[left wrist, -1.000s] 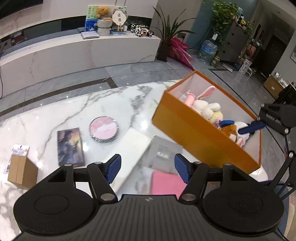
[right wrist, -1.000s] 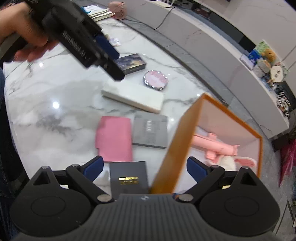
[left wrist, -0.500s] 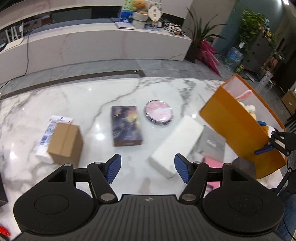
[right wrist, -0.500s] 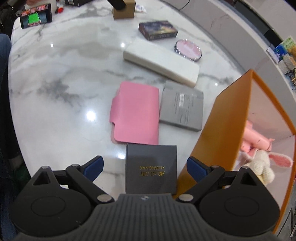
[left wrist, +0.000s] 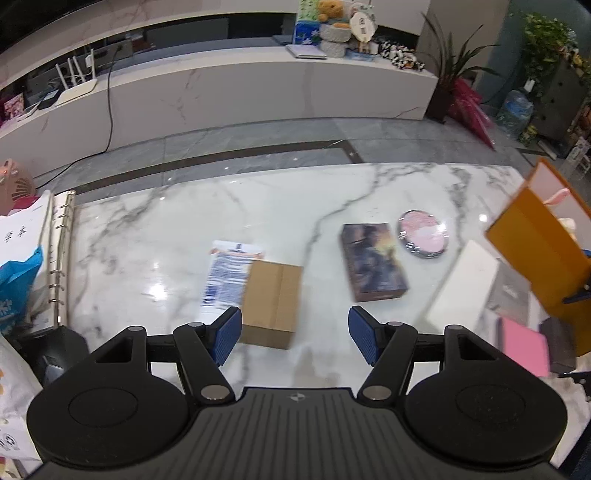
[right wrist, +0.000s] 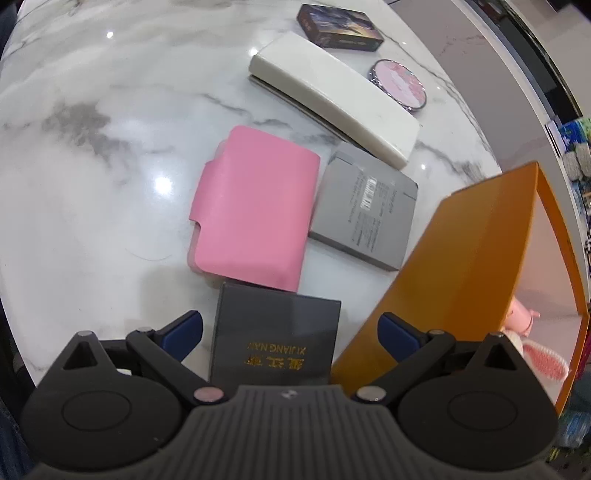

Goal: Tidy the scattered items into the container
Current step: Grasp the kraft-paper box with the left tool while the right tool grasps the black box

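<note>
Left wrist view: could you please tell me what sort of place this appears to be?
Probably a home living room: a marble table before a long low white media console holding a teddy bear, with potted plants and a water jug nearby.

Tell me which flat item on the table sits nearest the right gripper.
The dark box with gold lettering, between the right gripper's open fingers; pink wallet lies beyond.

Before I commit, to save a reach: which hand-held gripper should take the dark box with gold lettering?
Right. The right hand-held gripper is open with the dark box between its fingers; the left hand-held gripper faces the cardboard box.
</note>
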A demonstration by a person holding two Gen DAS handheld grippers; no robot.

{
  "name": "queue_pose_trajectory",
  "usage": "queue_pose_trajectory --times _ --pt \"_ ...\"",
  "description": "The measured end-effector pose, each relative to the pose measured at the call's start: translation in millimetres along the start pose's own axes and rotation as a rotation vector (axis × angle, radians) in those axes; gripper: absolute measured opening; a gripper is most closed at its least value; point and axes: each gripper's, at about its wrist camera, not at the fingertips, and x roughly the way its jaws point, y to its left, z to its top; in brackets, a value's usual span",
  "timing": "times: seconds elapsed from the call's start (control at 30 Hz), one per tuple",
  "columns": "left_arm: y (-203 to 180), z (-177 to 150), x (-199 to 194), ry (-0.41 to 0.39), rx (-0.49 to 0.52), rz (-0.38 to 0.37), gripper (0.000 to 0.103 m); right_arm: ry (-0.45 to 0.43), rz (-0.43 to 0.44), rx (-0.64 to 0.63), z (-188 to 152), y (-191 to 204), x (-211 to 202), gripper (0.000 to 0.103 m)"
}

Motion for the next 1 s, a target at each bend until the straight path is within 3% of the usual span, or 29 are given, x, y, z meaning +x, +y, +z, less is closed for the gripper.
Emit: queue_pose_trajectory --times 0.07,0.23,0.53,0.93,1.0 --pt "3 1 6 0.007 0.008 0.007 0.075 0.012 0.028 0.012 3 1 2 0.101" --pt "5 4 23 0.026 0.036 0.009 0.075 0.073 0.007 0.018 10 3 14 0.101" --pt "5 7 47 0.063 0.067 0.009 0.075 0.165 0.094 0.026 14 -3 34 0.102" --pt "5 12 67 0.109 0.107 0.012 0.075 0.158 0.208 0.124 14 -18 38 0.097" --pt "1 10 71 0.122 0.131 0.014 0.07 0.156 0.223 0.146 12 -19 37 0.094"
